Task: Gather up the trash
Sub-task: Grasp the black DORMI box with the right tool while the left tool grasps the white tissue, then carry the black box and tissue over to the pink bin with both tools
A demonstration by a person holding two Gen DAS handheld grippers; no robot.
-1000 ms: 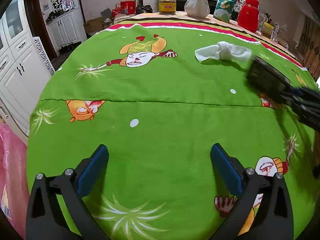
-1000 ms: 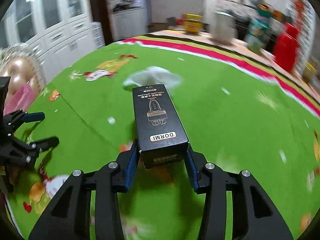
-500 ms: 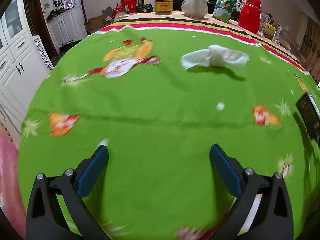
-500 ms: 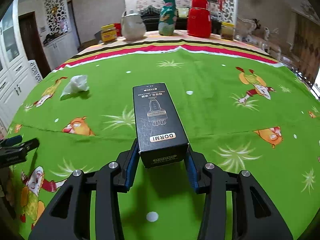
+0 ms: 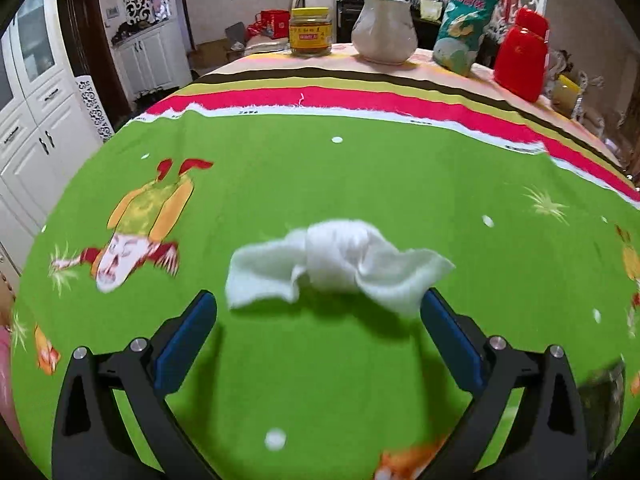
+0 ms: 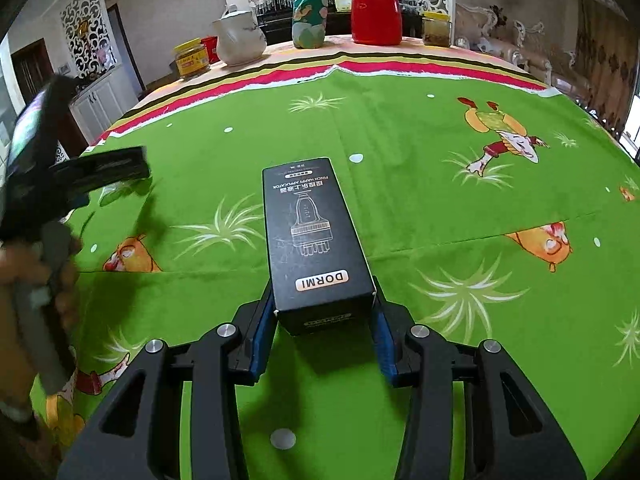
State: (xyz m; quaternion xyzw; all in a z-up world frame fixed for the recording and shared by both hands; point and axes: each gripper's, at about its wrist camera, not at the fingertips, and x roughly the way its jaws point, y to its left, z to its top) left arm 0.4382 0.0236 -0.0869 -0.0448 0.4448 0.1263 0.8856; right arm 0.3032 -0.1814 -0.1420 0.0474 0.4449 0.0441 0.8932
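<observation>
A crumpled white tissue (image 5: 340,264) lies on the green cartoon tablecloth (image 5: 360,168). My left gripper (image 5: 318,320) hovers open just in front of it, its blue pads on either side of the tissue's near edge and apart from it. My right gripper (image 6: 322,332) is shut on a black DORMI box (image 6: 312,232), gripped at its near end and pointing away over the cloth (image 6: 460,200). In the right wrist view the left gripper (image 6: 100,168) shows blurred at the far left, held by a hand (image 6: 24,280).
Along the table's far edge stand a yellow-lidded jar (image 5: 311,32), a white jug (image 5: 384,30), a green snack bag (image 5: 460,28) and a red flask (image 5: 520,58). White cabinets (image 5: 36,120) stand to the left. A pink bag edge (image 5: 5,376) shows at lower left.
My left gripper has moved across the table up to the tissue, which now lies between its open fingers. The right gripper rolled and swung right, then held still with the box.
</observation>
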